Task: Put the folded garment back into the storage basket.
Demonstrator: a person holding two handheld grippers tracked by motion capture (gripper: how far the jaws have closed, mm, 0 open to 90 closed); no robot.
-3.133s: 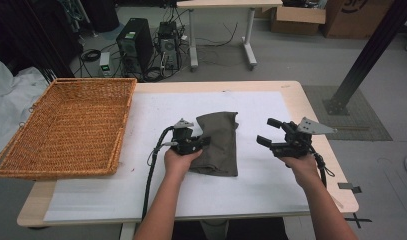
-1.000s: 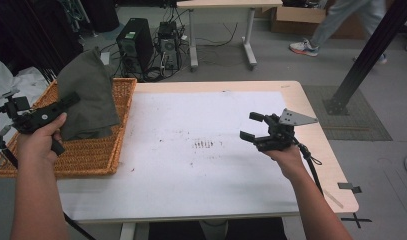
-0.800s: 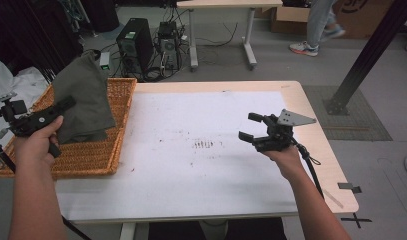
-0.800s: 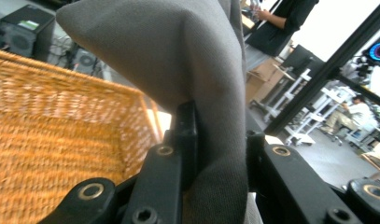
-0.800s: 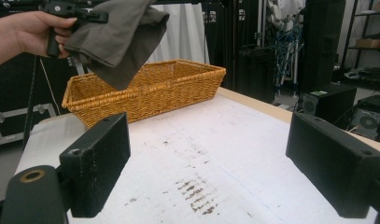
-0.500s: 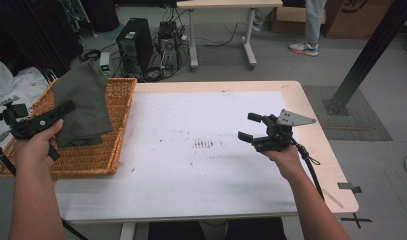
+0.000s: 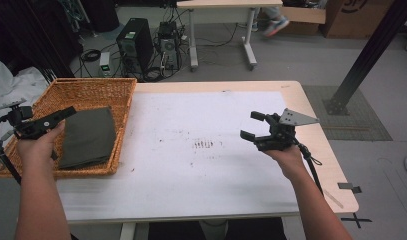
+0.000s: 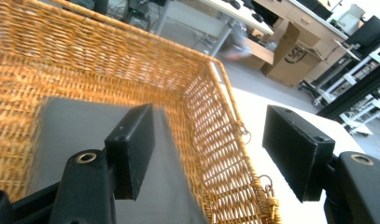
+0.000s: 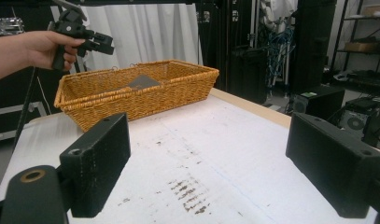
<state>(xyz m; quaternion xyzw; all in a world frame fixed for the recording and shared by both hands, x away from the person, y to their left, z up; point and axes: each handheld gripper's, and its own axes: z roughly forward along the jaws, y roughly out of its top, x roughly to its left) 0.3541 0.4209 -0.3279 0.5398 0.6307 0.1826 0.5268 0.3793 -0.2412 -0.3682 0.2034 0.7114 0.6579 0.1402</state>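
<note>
The folded dark green cloth (image 7: 87, 137) lies flat inside the wicker basket (image 7: 86, 90) at the left end of the tabletop (image 7: 191, 180). The left gripper (image 7: 61, 115) hovers just above the basket's near-left corner; its jaws have just been opening and now stand wide, with nothing pressed between the fingers (image 8: 131, 149), the cloth lying below them. The right gripper (image 7: 253, 125) hangs over the bare right part of the tabletop, well apart from the basket, fingers (image 9: 101, 163) wide and empty

left hand-held gripper (image 7: 66, 112): jaws just opened, empty | right hand-held gripper (image 7: 253, 125): jaws apart, empty
</note>
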